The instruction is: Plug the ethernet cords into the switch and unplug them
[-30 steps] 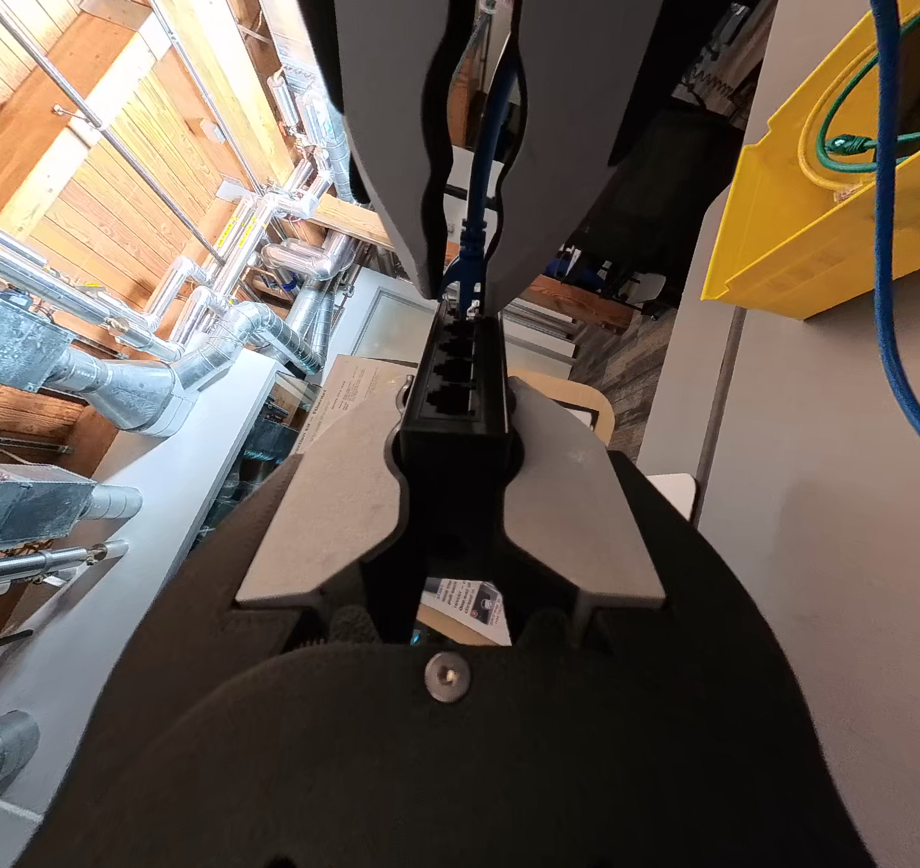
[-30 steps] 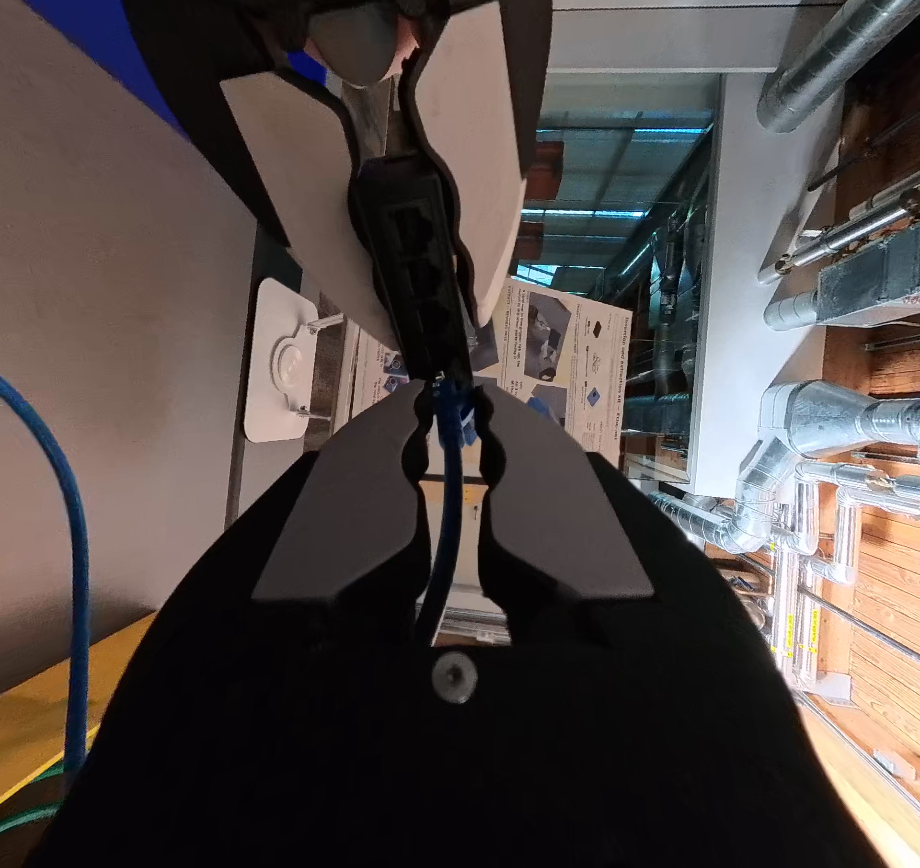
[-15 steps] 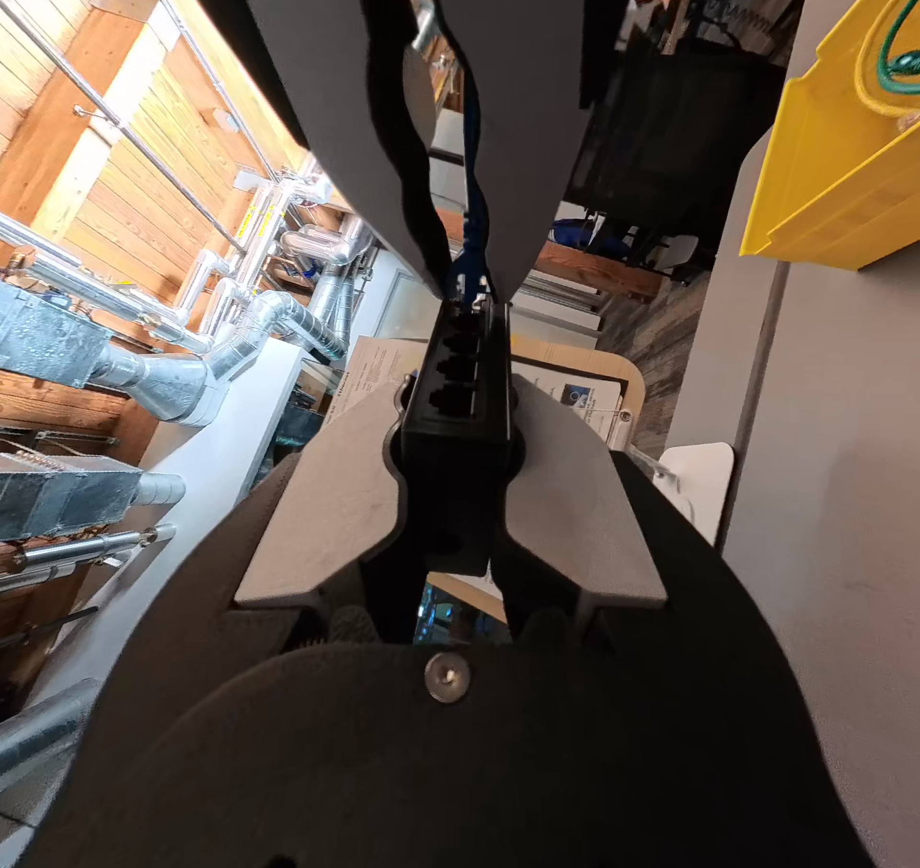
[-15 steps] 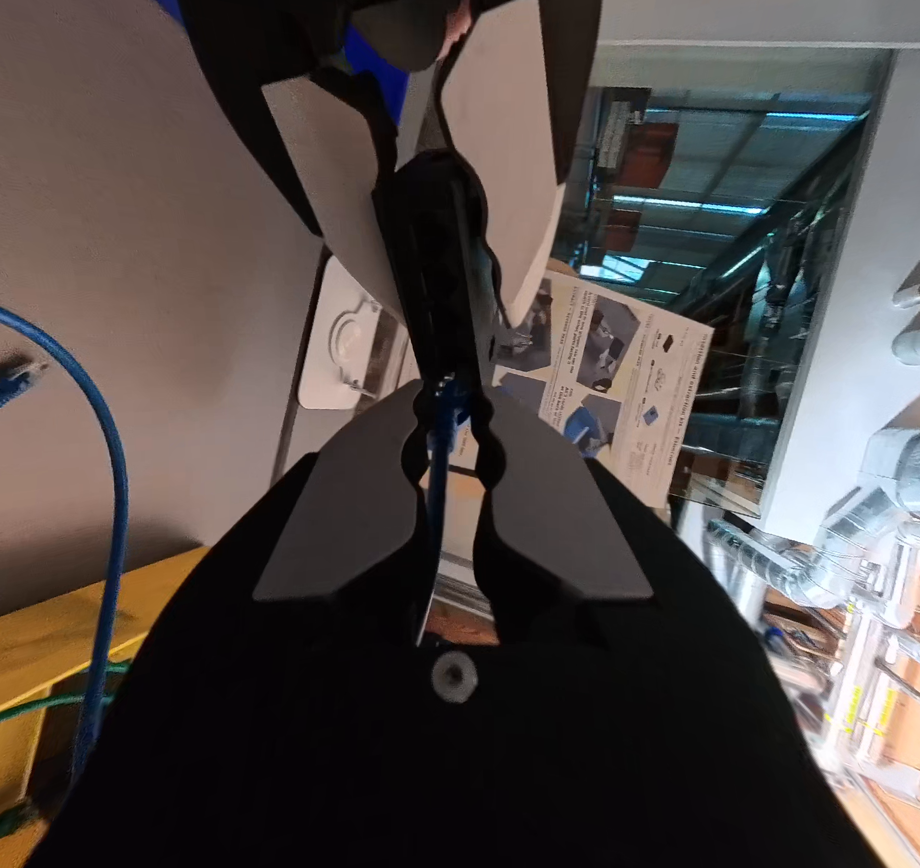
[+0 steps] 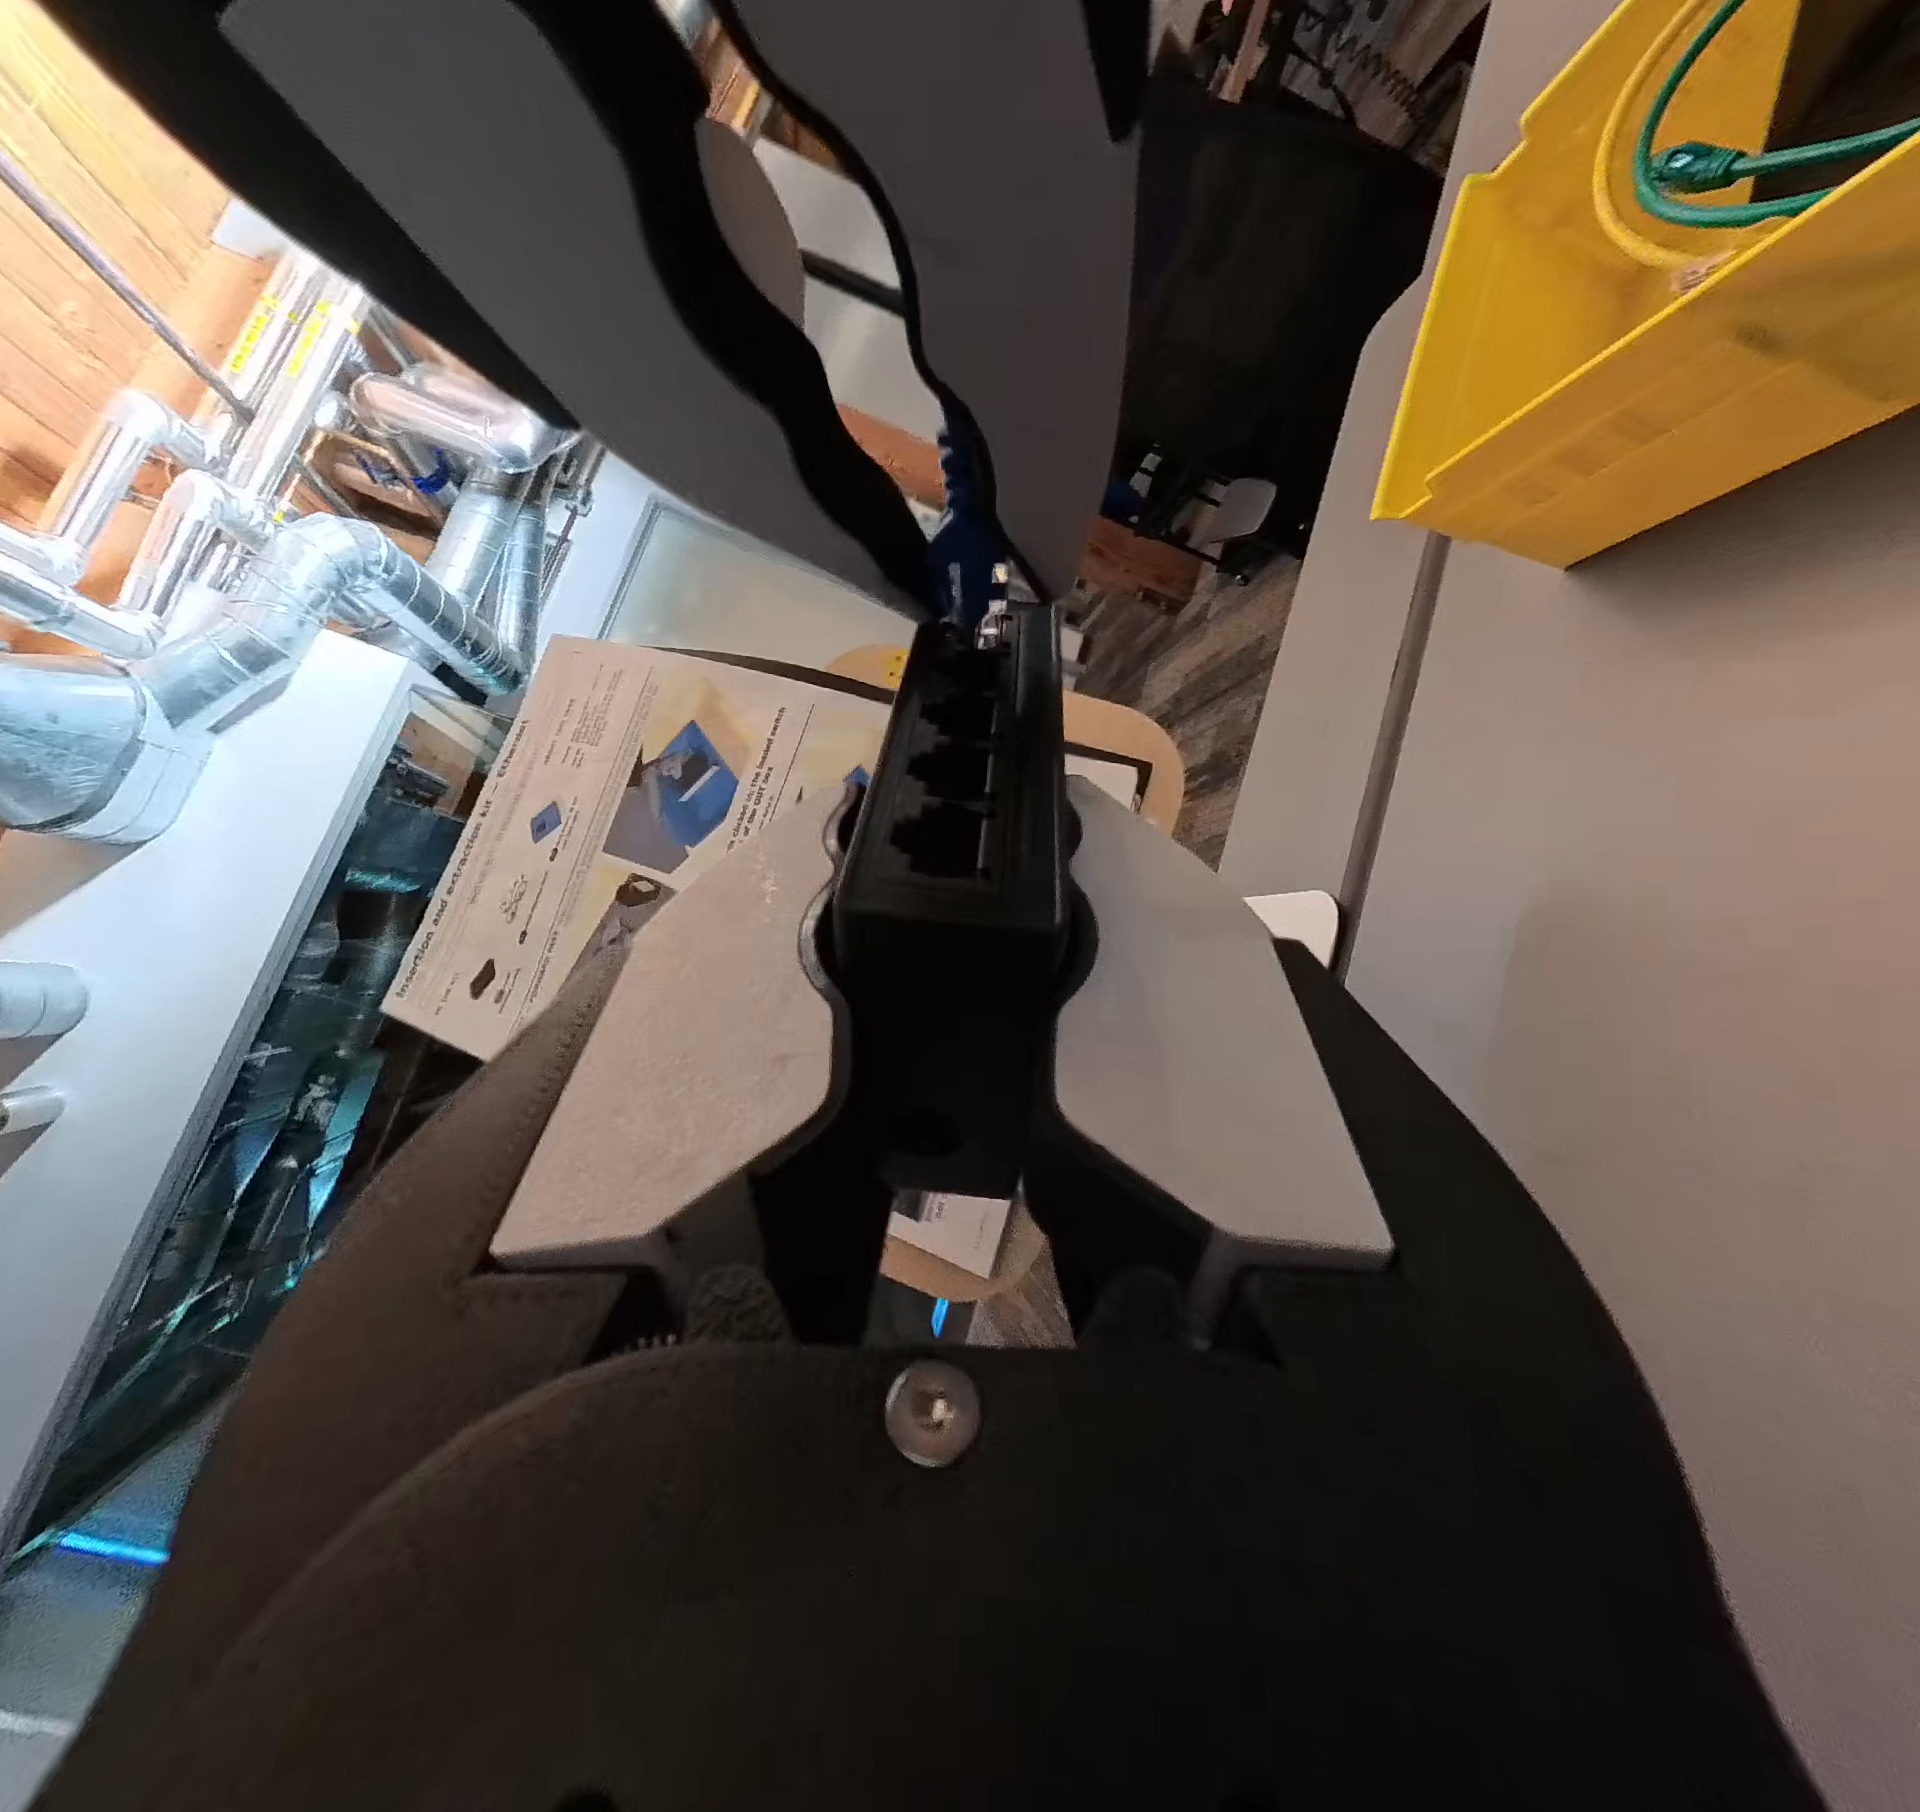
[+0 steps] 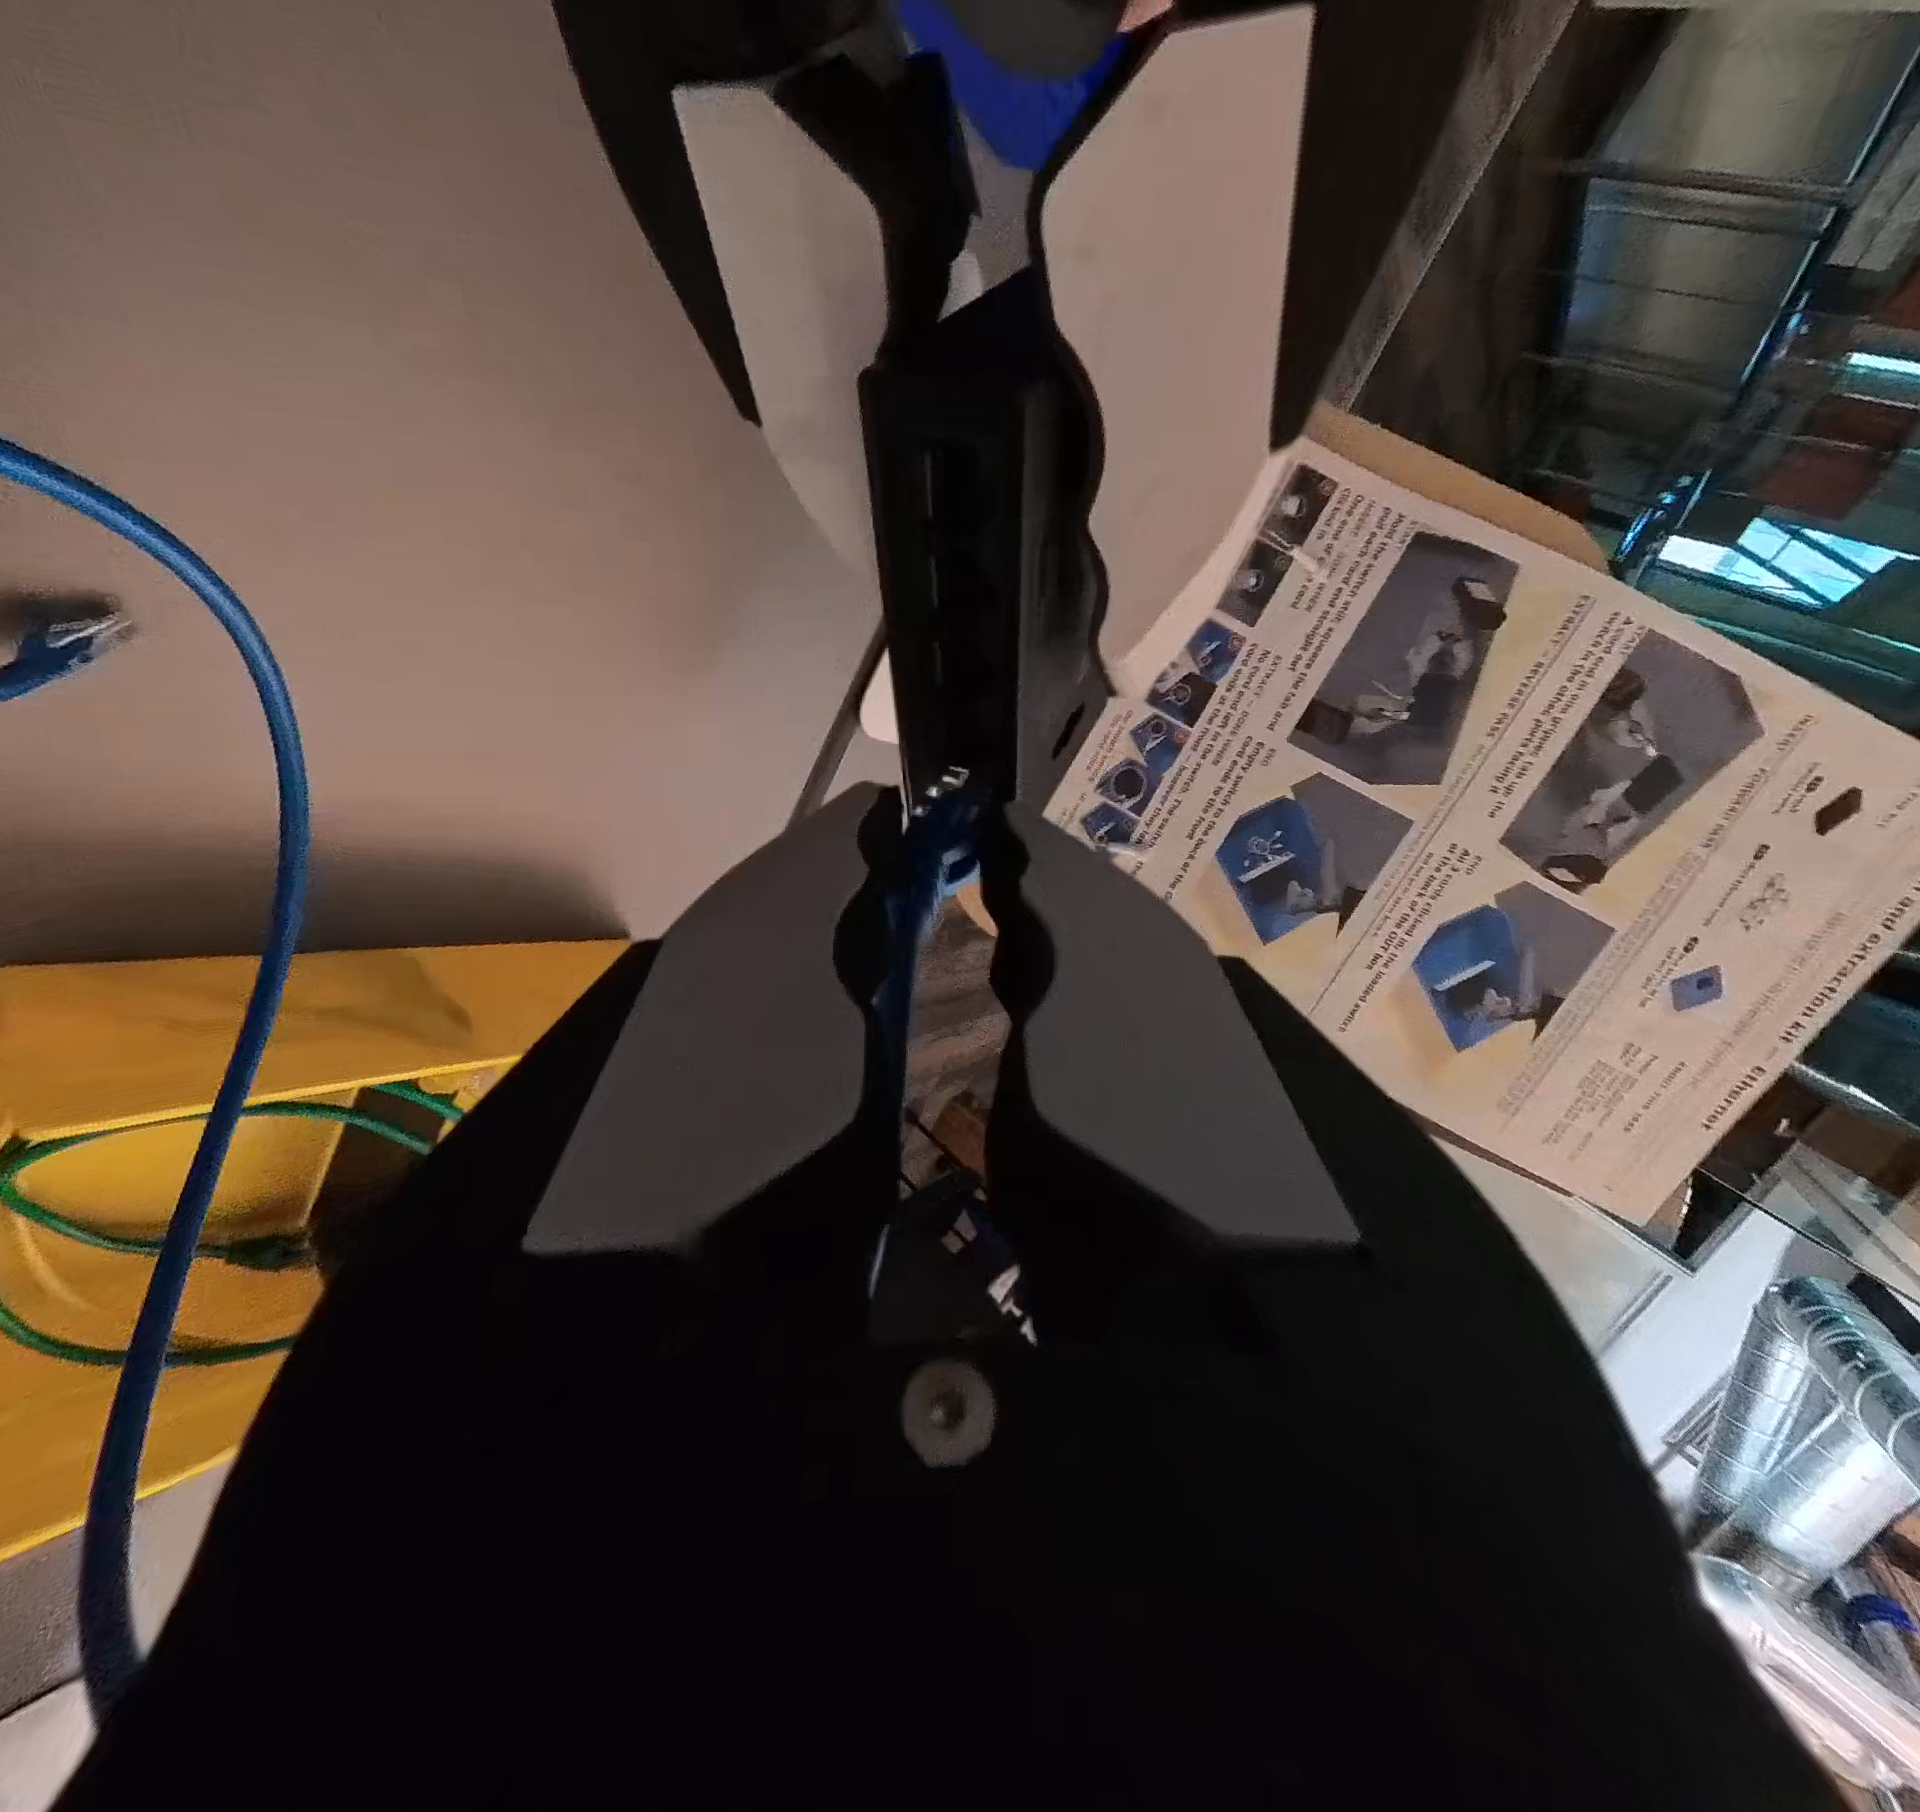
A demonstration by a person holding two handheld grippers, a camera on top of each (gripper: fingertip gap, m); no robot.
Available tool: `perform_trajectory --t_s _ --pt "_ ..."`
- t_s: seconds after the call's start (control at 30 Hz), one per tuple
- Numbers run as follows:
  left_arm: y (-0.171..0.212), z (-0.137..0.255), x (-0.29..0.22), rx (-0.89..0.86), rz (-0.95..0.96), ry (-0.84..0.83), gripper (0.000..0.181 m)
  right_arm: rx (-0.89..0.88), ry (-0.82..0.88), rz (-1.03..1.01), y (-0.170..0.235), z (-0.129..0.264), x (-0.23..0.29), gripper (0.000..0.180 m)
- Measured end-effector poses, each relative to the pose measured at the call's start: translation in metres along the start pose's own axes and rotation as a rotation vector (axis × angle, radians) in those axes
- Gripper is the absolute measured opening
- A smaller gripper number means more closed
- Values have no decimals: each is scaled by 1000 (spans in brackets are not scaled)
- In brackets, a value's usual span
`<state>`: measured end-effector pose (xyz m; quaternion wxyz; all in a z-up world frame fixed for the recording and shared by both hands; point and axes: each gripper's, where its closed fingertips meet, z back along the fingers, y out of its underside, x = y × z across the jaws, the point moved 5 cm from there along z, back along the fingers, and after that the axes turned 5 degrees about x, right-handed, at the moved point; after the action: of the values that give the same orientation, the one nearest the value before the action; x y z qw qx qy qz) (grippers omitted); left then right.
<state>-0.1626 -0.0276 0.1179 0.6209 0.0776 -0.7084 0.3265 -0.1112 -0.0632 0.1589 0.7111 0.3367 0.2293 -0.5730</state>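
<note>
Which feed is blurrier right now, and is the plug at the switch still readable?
Right wrist view: motion-smeared, blue plug soft against the dark switch. Left wrist view: sharper, switch ports crisp, plug shadowed between the right gripper's fingers; edges bowed by the wide lens.

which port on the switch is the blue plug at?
The end port, farthest from the left gripper holding the switch. The blue plug, held by the right gripper, sits at its mouth; the three ports nearer the left gripper are empty.

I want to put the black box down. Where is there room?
The grey table is bare beside the yellow bin. The bin is crowded with a green cord, and a blue cord loops nearby.
</note>
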Motion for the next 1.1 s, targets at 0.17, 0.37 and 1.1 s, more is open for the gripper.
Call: perform_trajectory --t_s 0.17,0.37,1.1 --pt "4 -3 0 21 12 -26 32 -8 -44 -13 2 1 1 16" --pt "46 23 54 99 286 -69 30 16 -234 -102 15 -20 47 16" --pt "46 25 54 147 274 -71 30 396 205 -745 287 138 -48 16"
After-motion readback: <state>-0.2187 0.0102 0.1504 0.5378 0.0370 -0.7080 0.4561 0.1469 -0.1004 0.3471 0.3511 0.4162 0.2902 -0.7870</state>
